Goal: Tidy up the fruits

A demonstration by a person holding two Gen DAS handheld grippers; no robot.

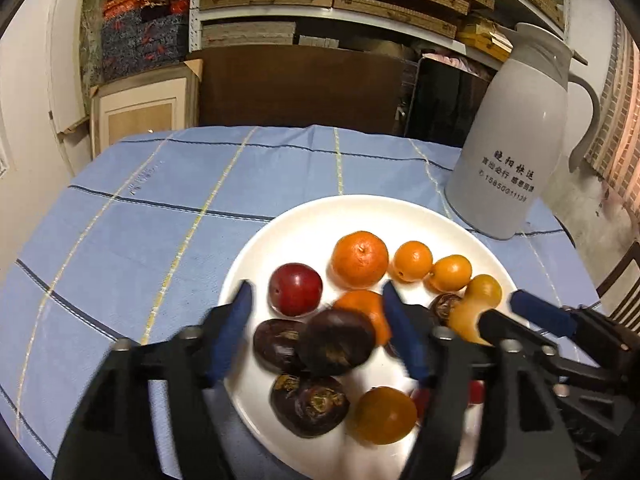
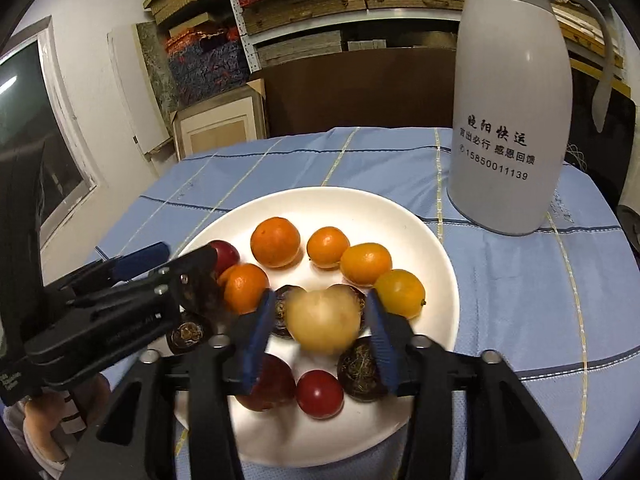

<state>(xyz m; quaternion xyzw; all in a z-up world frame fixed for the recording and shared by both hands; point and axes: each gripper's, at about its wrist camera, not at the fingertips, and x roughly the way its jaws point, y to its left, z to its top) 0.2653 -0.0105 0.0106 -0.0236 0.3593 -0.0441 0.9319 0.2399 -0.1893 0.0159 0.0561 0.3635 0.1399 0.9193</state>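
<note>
Over the white plate (image 2: 432,240), the right tongs (image 2: 320,324) gape around a blurred pale fruit (image 2: 324,320) at twelve o'clock, untouched either side, while the left tongs (image 1: 316,328) likewise straddle a dark chestnut (image 1: 336,342), unclamped.

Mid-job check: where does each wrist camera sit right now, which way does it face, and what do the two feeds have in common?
Left wrist: behind the left tongs, looking forward and down over the white plate; a blurred dark round fruit lies between its fingers, and the right tongs enter from the right.
Right wrist: behind the right tongs, facing the same plate; a blurred pale fruit lies between its fingers, left tongs at left.
Shared: plate, large mandarin, grey thermos jug, blue checked tablecloth.
</note>
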